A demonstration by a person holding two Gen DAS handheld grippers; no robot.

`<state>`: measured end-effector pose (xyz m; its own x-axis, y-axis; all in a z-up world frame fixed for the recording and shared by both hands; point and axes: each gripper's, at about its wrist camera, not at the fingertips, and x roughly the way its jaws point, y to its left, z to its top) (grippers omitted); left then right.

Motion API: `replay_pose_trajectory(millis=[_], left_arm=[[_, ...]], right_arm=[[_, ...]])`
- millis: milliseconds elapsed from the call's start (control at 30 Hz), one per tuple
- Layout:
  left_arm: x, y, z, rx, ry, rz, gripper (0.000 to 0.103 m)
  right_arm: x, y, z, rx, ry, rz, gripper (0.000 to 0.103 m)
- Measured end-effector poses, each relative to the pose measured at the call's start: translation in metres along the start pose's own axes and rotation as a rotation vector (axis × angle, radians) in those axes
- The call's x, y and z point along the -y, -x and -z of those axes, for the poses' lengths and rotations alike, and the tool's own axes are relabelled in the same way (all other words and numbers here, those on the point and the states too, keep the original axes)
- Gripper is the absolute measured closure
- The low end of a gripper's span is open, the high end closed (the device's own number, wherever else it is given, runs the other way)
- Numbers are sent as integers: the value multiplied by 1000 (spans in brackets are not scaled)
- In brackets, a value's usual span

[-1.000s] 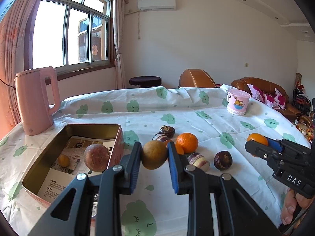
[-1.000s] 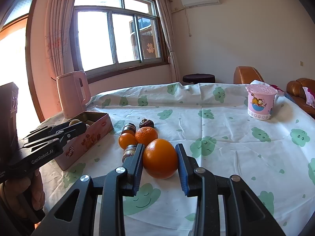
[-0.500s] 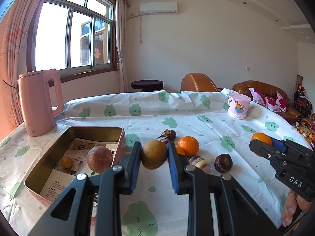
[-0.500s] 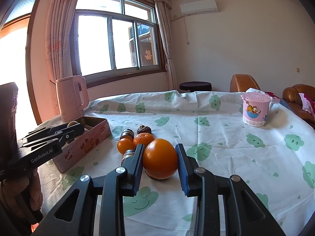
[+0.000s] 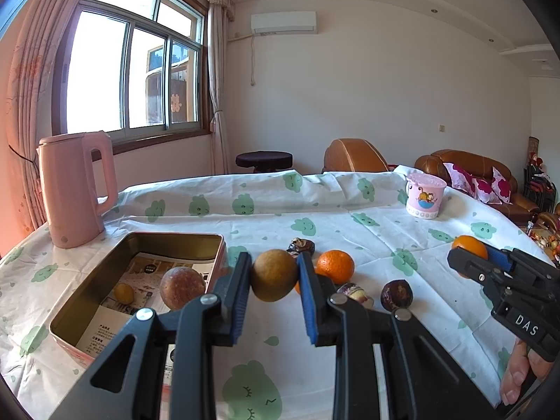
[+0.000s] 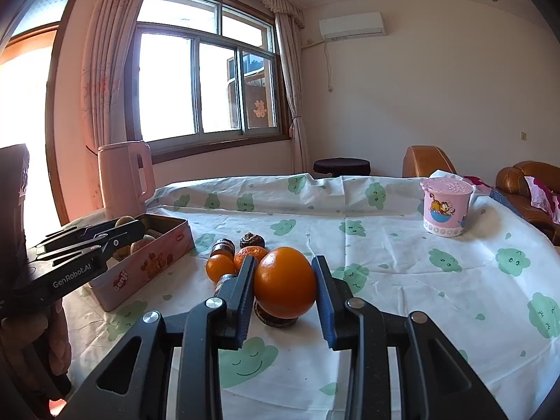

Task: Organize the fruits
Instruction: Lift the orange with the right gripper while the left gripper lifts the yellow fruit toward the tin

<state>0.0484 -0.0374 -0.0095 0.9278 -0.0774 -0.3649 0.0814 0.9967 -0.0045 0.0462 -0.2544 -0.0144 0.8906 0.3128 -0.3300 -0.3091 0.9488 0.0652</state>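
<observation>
Holding one fruit each, the two grippers hang over the table. The left gripper (image 5: 274, 276) is squeezed tight on a brown round fruit (image 5: 274, 275) in the middle of the left wrist view, just right of the open tin box (image 5: 87, 301) at the lower left. The right gripper (image 6: 284, 281) is squeezed tight on a big orange (image 6: 285, 282) in the middle of the right wrist view. The box already has a reddish fruit (image 5: 182, 287) and a little yellow fruit (image 5: 124, 293) inside. More fruit waits on the tablecloth (image 5: 367, 224): a small orange (image 5: 335, 266) and some dark wrinkly fruits (image 5: 396, 295) near the middle. I think these fruits are light and round, so they can roll or slip. The skin looks firm, but too hard a squeeze could bruise it. The best place to hold is across the fattest part, with one pad on each side, the way both are held here.
</observation>
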Motion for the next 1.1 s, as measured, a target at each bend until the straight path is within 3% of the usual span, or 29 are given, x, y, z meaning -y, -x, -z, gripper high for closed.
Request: replay_pose_trajectory(millis=[633,1100], left_arm=[[-7,1,-3,-10,18,2,75],[-62,-3,-10,-56,75,-87,75]], right_arm=[[-10,-4,-6,-20,30,-4,69],[-63,-27,-44,-28,104,-144,69]])
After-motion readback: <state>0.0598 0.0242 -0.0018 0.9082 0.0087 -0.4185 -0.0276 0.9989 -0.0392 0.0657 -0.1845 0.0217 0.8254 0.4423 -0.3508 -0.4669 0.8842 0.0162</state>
